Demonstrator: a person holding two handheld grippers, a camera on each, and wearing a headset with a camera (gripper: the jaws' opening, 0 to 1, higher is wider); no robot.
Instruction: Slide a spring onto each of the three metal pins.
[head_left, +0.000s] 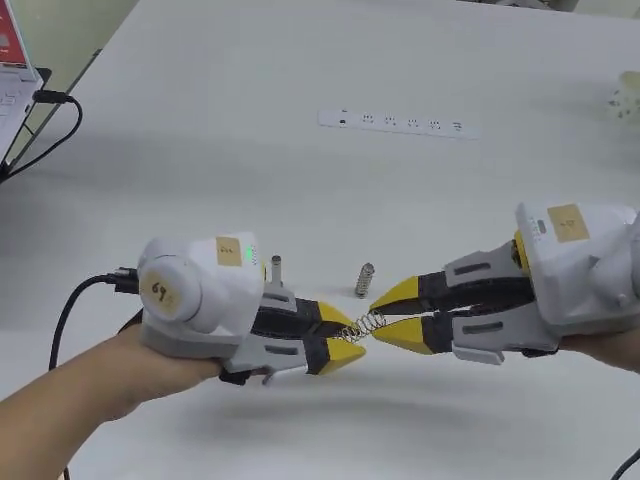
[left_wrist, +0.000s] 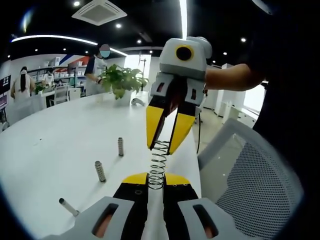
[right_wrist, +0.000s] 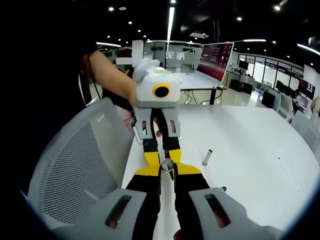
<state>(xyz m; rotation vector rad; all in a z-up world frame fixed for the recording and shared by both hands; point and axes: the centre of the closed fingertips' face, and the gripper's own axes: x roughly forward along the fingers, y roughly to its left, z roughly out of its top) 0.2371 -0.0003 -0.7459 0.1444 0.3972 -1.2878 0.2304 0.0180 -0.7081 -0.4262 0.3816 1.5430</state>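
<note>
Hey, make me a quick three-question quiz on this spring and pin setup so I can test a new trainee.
1. True or false: the left gripper and the right gripper each hold one end of the same spring.
2. Fill in: in the left gripper view, ___ of the three metal pins already carry a spring.
3. In the head view, what lies on the table beyond the grippers? A) a power strip B) a mug C) a screwdriver

Key: 1 true; 2 two; 3 A.
</note>
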